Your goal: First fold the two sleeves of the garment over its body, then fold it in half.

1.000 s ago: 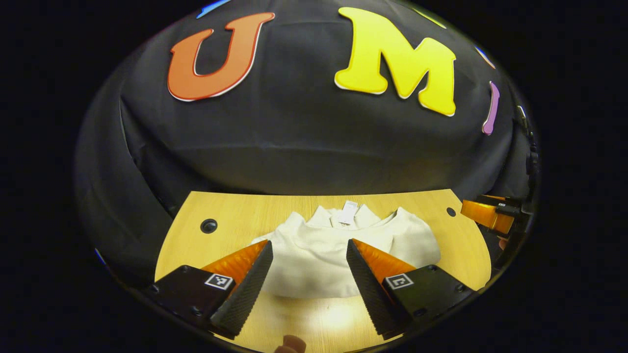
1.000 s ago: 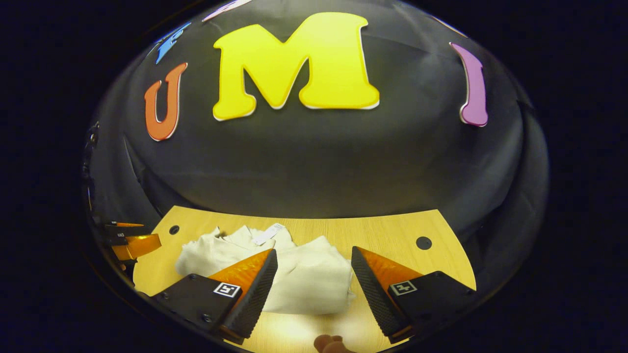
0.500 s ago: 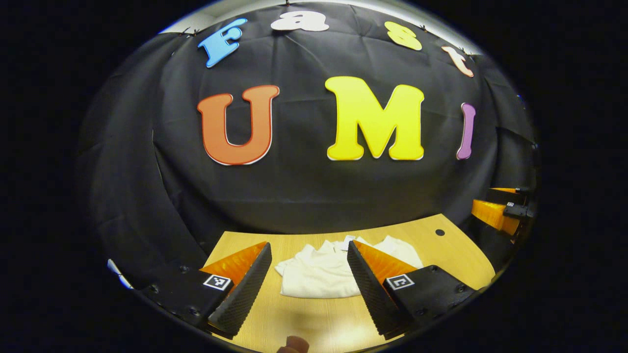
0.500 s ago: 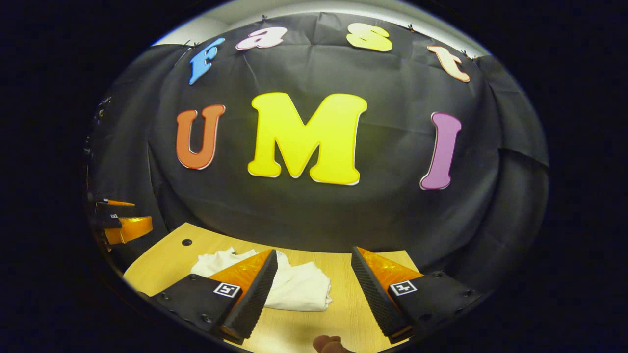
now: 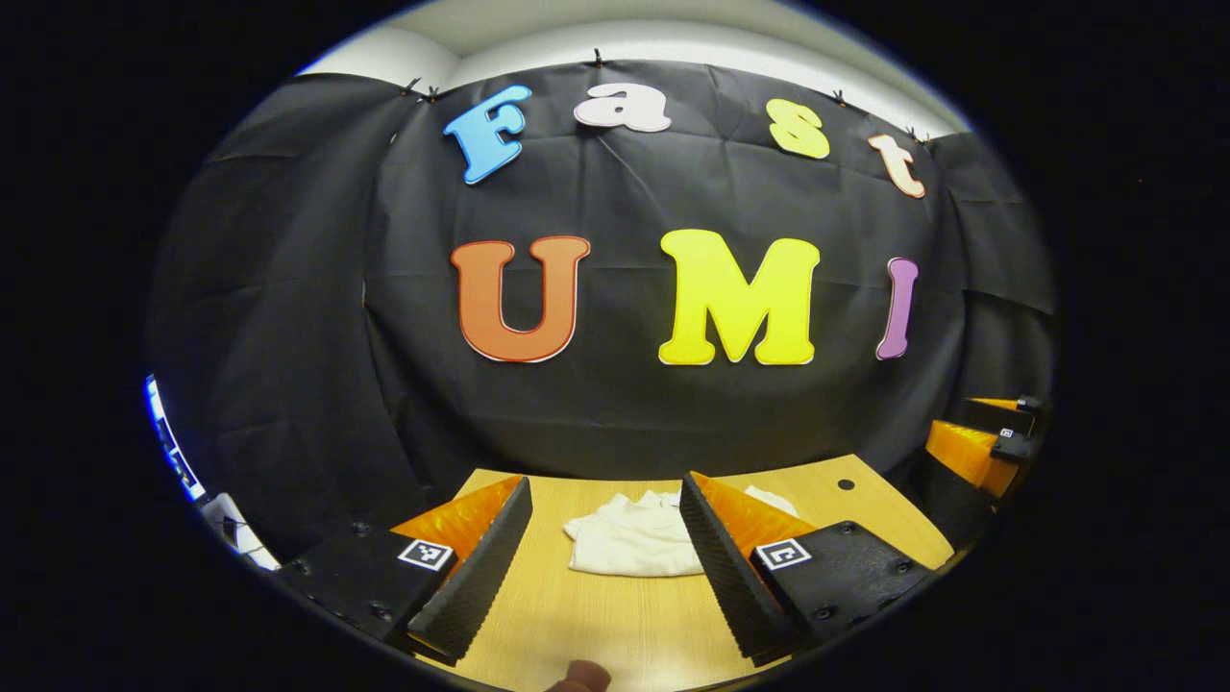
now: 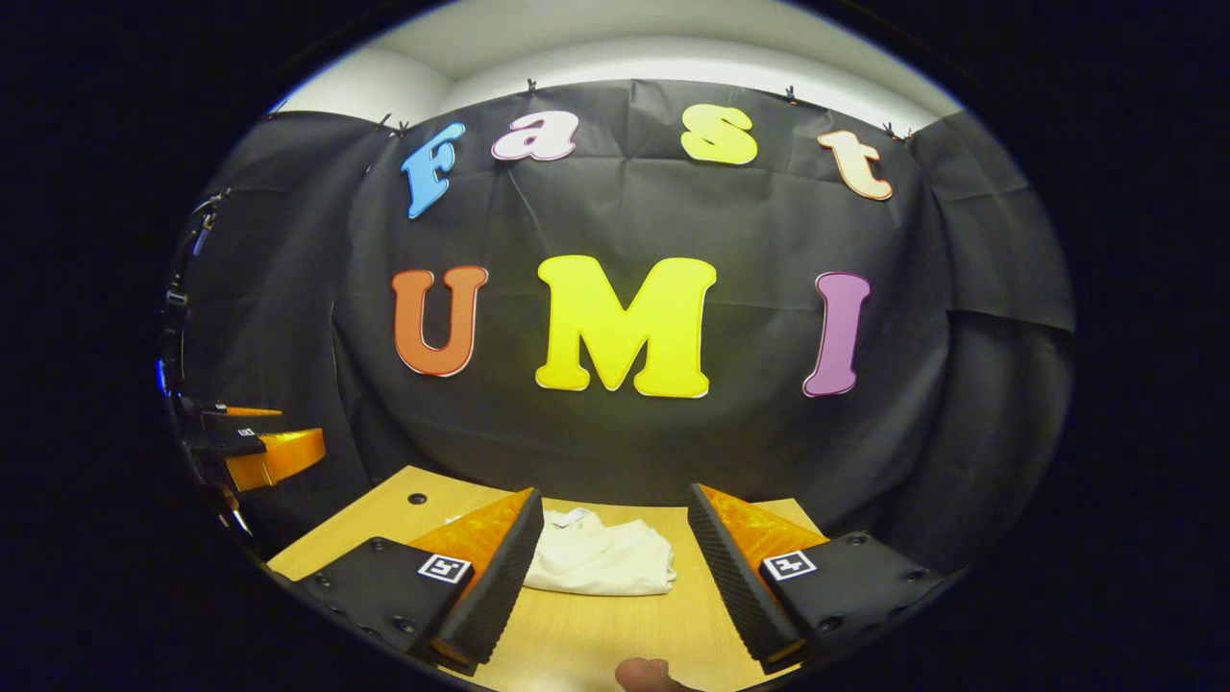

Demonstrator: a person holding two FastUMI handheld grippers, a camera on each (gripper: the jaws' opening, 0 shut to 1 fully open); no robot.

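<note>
Garment [image 5: 629, 538] lies folded beyond both open jaws.

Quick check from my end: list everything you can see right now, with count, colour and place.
Garment: one, white, folded into a compact bundle, lying on the table toward its far edge.
Table: one, light wood, with small dark round holes near its far corners.
Booth wall: one, black cloth, behind the table.
Room wall: pale, above the cloth.
Left gripper: one, open, raised over the table's near side, holding nothing.
Right gripper: one, open, likewise raised and holding nothing.
Fingertip: one, at the bottom edge of the right gripper view.
</note>
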